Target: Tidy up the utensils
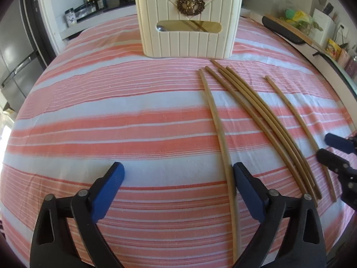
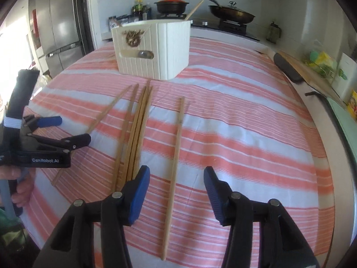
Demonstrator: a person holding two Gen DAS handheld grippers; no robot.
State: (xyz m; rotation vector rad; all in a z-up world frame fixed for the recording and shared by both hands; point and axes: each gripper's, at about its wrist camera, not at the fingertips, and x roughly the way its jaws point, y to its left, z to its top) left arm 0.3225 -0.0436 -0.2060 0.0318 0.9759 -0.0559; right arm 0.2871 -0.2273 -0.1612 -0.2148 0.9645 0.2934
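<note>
**Chopsticks all over the cloth, holder at the far end**

So here's where we're at. Our left gripper (image 1: 178, 174) has its blue-padded fingers (image 1: 110, 188) spread wide apart with nothing between them, hovering low over the pink and white striped tablecloth (image 1: 100, 102). One lone chopstick (image 1: 219, 134) runs just inside the right-hand finger, looks like it's beside the pad rather than pinched.

Our right gripper (image 2: 177, 186) is the same deal: fingers well apart, not clamped on anything. A single chopstick (image 2: 176, 147) lies on the cloth between its two pads, closer to the left one. From the left wrist view we can also spot that gripper off at the right edge (image 1: 330, 147).

In between sits a bunch of chopsticks (image 1: 265, 120), packed close side by side, tips pointing toward the holder. They're all flat on the cloth.

The cream ribbed utensil holder (image 1: 188, 42) stands upright at the far side of the table, with a brass ornament (image 1: 190, 3) on its front and a slot window where we can see a spoon (image 1: 161, 28) inside. A chopstick end (image 2: 195, 9) pokes up out of its top.
</note>
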